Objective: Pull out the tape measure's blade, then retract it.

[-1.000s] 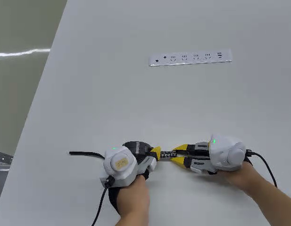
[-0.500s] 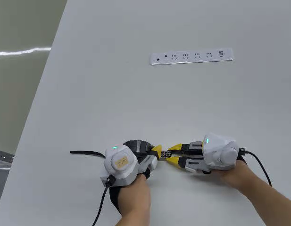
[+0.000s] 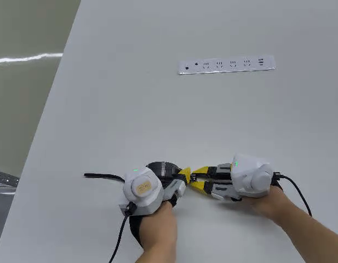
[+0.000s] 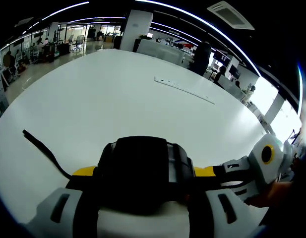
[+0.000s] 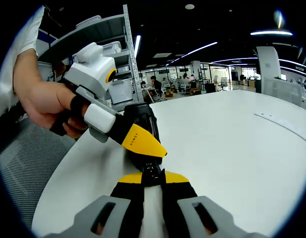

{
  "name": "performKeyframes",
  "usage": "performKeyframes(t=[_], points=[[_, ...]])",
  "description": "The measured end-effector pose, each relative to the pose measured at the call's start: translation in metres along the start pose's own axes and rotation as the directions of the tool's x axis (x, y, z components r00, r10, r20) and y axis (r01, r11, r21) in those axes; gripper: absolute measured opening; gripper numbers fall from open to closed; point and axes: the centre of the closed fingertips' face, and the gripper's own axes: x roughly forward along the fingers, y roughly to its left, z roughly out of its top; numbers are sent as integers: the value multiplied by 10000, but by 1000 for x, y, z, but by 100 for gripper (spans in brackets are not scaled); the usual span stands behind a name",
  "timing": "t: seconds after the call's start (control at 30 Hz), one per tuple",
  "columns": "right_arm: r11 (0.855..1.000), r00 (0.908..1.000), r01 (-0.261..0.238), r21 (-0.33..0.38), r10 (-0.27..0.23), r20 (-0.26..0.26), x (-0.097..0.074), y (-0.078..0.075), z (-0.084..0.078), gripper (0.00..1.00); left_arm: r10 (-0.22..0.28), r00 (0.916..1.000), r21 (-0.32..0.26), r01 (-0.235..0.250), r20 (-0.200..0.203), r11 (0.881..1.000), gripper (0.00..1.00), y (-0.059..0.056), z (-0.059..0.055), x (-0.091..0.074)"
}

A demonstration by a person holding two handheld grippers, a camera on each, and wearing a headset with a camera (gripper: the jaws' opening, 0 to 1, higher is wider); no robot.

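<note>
Tape measure (image 3: 159, 169), one, lies lower centre on the table (image 3: 158, 109), its case clamped in the left tool (image 3: 175, 178), its blade (image 5: 152, 173) tip pinched by the right tool (image 3: 194, 178). One power strip (image 3: 227, 64) lies upper right. The exposed blade is shorter than a second ago.

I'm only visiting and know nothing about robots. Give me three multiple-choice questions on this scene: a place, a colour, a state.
1. Where is the power strip?
A) between the tools
B) farther up the table, beyond both tools
C) at the near edge

2. What colour is the tape measure?
A) red
B) green
C) black

3. What is the right tool doing?
A) shut on the blade
B) open, empty
C) lying unheld

Answers:
1 B: it lies beyond both tools.
2 C: its black body sits clamped in the left tool.
3 A: its jaws pinch the blade's tip.
</note>
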Motion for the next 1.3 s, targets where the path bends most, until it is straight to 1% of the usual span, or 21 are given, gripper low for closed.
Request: performKeyframes(t=[0.23,0.6,0.97,1.1,1.3], points=[[9999,10000,-29,-97,29,-34,6,2,2,12,-25,10000,-80,25,-18,10000,71,0,1,0],[9994,9997,-247,-248,245,-66,12,4,4,12,-53,10000,-149,52,-29,9999,71,0,1,-1],[9994,9997,-261,-220,260,-42,11,4,4,12,-70,10000,-139,70,14,9999,71,0,1,-1],[9996,9997,-260,-98,260,-37,11,4,4,12,-86,10000,-116,86,38,9999,71,-1,1,-1],[9997,9998,-215,-124,214,-31,11,4,4,13,-128,9999,-81,128,8,9999,71,0,1,0]])
